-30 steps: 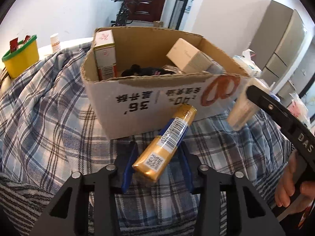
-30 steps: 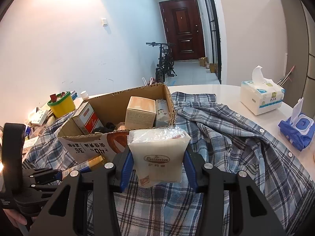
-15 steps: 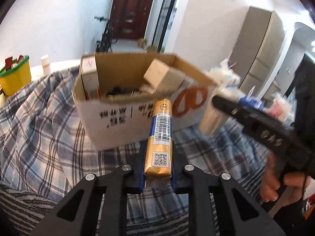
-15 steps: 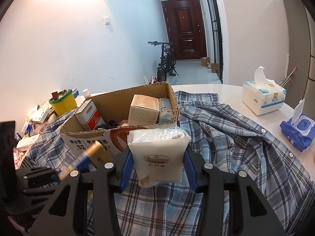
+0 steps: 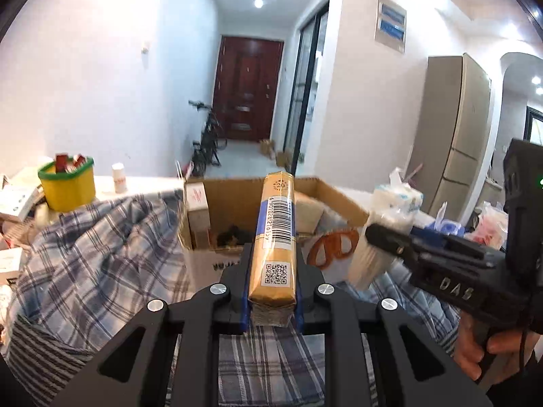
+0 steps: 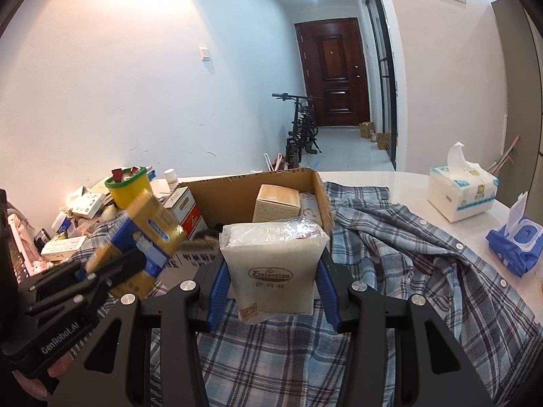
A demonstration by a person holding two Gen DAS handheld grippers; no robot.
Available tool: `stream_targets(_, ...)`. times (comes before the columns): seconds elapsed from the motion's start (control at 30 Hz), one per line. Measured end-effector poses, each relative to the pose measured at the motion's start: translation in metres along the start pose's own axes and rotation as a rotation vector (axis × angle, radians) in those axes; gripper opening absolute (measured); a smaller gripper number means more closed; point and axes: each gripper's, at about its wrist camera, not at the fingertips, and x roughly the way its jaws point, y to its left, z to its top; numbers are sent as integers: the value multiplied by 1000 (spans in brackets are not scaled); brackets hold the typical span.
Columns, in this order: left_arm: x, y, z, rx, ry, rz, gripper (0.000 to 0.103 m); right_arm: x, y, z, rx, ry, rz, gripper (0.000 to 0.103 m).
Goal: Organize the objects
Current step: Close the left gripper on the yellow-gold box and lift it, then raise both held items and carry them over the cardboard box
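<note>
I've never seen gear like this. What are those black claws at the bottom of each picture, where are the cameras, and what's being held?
No robot here: a person holds a two-finger gripper in each hand, and each gripper carries a camera looking forward along its fingers. The left gripper is shut on a long gold and blue packet. The right gripper is shut on a clear pack of napkins. Ahead, a cardboard box holding small cartons sits on a plaid shirt spread over a white table. A tissue pack stands at the right.
</note>
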Motion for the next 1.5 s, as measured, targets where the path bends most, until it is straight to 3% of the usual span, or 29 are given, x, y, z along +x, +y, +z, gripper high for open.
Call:
stream_targets(0.57,-13,1,4,-13,-65,62,20,-3,0,0,3,-14,-13,46)
stream_targets(0.77,-41,0,28,5,-133,67,20,-17,-4,16,42,-48,-17,46)
stream_targets(0.93,-56,-3,61,27,-103,71,20,-36,-3,46,87,-67,48,46)
stream_targets(1.07,-78,-6,92,27,-168,79,20,-62,14,80,38,-158,32,46)
stream_targets(1.2,-104,-10,124,25,-299,157,20,-91,26,118,42,-268,81,46)
stream_targets(1.33,-133,-14,150,12,-416,154,20,-114,40,148,47,-348,62,45)
stream_targets(1.5,-145,-12,170,6,-443,128,20,-139,53,164,46,-433,75,45)
